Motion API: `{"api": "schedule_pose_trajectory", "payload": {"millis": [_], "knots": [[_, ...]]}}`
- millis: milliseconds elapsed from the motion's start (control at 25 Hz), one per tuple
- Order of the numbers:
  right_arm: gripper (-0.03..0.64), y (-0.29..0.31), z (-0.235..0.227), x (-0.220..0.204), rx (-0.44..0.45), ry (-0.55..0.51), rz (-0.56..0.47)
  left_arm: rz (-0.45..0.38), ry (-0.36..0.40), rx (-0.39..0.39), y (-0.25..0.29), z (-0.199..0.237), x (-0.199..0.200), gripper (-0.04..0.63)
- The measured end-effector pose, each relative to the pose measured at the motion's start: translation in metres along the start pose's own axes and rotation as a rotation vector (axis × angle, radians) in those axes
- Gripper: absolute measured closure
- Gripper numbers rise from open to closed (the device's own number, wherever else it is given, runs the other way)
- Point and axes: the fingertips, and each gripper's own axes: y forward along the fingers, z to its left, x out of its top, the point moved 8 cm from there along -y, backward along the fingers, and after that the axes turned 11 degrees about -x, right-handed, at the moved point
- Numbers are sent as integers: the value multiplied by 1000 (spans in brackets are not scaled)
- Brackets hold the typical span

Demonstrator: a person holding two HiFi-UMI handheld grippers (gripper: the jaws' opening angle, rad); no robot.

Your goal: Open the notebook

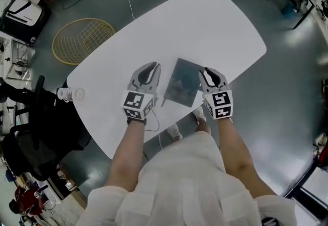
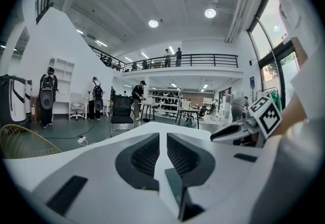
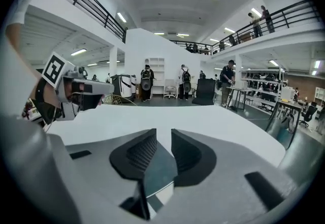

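A dark teal notebook [image 1: 182,82] lies shut on the white table [image 1: 205,20], close to the table's near edge. My left gripper [image 1: 149,70] hovers over bare table just left of it, its jaws a narrow gap apart with nothing between them. In the left gripper view that gripper [image 2: 163,139] points across the table, and the notebook's [image 2: 175,187] edge shows low down. My right gripper [image 1: 207,74] is at the notebook's right edge. In the right gripper view its jaws [image 3: 163,136] stand apart above the notebook's [image 3: 157,172] corner, and the pads do not press on it.
A small white cup [image 1: 64,93] stands at the table's left edge. On the floor to the left are a yellow wire basket [image 1: 82,40] and a black chair [image 1: 41,132]. Cables run on the floor beyond the table. Several people stand far off in the hall.
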Motion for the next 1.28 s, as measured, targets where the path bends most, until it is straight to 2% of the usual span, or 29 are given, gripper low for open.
{"api": "schedule_pose_trajectory", "payload": {"millis": [280,640,1000,1280], "knots": [[491,10,-4,-39,-93,85,118,28,-14,-43,15,-8,-12,577],[456,30,2,-77,-124,84,248,58,5,-55,21,-15,-24,577],[444,41,3,-100,-131,131,361,57,-6,-49,22,-12,-27,577],[458,48,-5,-100,-80,206,375,45,1,-34,26,-9,-20,577]]}}
